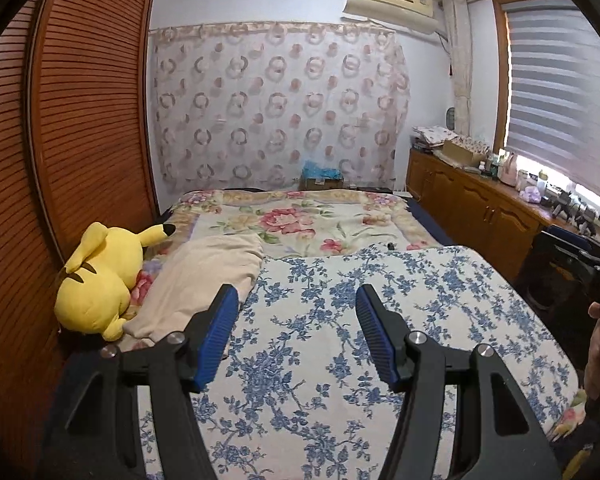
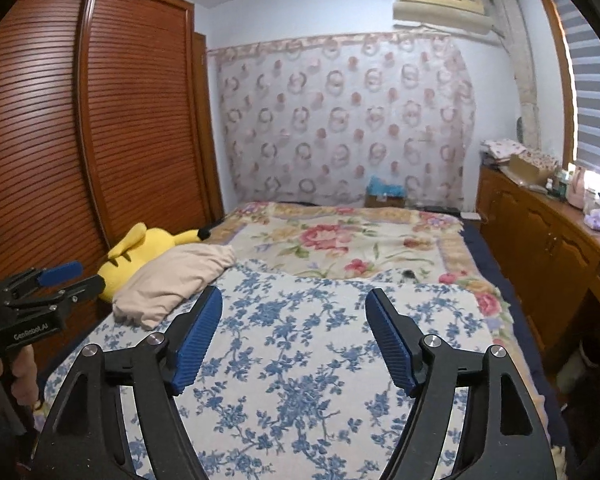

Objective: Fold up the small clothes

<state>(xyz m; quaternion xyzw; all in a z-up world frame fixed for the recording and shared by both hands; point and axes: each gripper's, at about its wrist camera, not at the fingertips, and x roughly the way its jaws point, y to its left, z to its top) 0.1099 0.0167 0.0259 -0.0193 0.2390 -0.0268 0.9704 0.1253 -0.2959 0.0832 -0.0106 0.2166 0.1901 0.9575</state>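
Observation:
A beige garment [image 1: 204, 276] lies crumpled at the left side of the bed, partly on the blue-flowered sheet [image 1: 340, 340] and against a yellow plush toy. It also shows in the right wrist view [image 2: 172, 280]. My left gripper [image 1: 296, 300] is open and empty above the sheet, just right of the garment. My right gripper [image 2: 294, 304] is open and empty above the sheet [image 2: 300, 360], right of the garment. The left gripper also shows at the left edge of the right wrist view [image 2: 60, 276].
A yellow plush toy [image 1: 100, 280] lies by the wooden wardrobe [image 1: 60, 140] on the left. A pink-flowered blanket [image 1: 300, 224] covers the far half of the bed. A wooden cabinet [image 1: 472, 208] with clutter runs along the right under the window.

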